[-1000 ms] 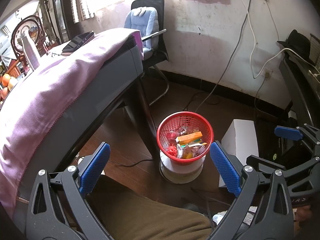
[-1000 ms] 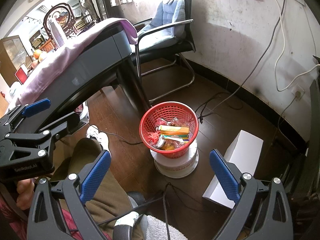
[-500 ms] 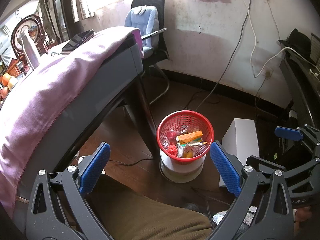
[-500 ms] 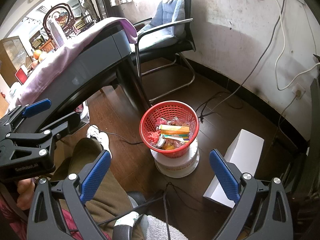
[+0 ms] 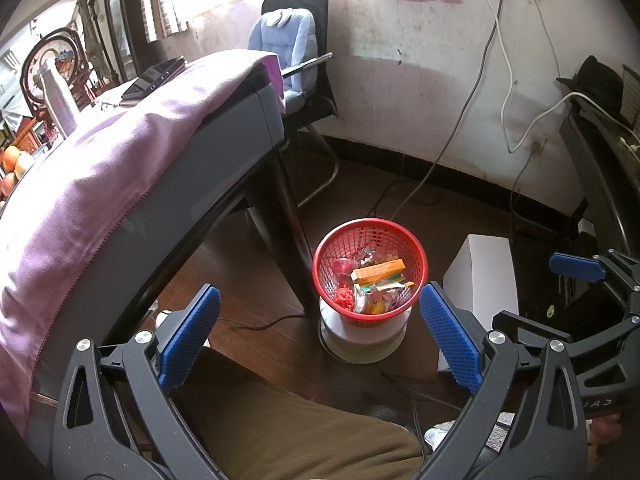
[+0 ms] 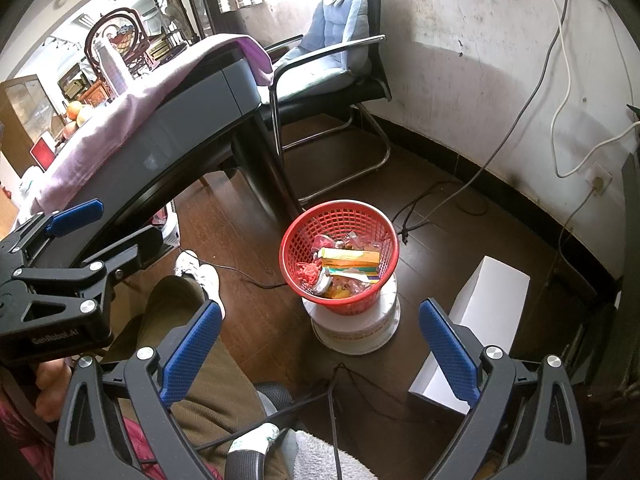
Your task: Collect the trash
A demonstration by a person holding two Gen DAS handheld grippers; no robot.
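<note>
A red mesh basket (image 5: 370, 227) (image 6: 340, 208) sits on a white bucket (image 5: 362, 340) (image 6: 356, 330) on the dark wood floor beside the table leg. Inside lie an orange box (image 5: 379, 271) (image 6: 352, 257), wrappers and red bits. My left gripper (image 5: 320, 340) hangs above and short of the basket, open, with nothing between its blue pads. My right gripper (image 6: 320, 346) is likewise open and empty, held above the floor near the bucket. Each gripper shows at the edge of the other's view.
A grey table (image 5: 224, 120) draped in purple cloth (image 5: 100, 184) stands at left. An office chair (image 6: 340, 60) with a blue cushion is by the wall. A white box (image 5: 482, 280) (image 6: 476, 328) lies right of the bucket. Cables cross the floor. A person's trousered leg (image 5: 300, 432) fills the bottom.
</note>
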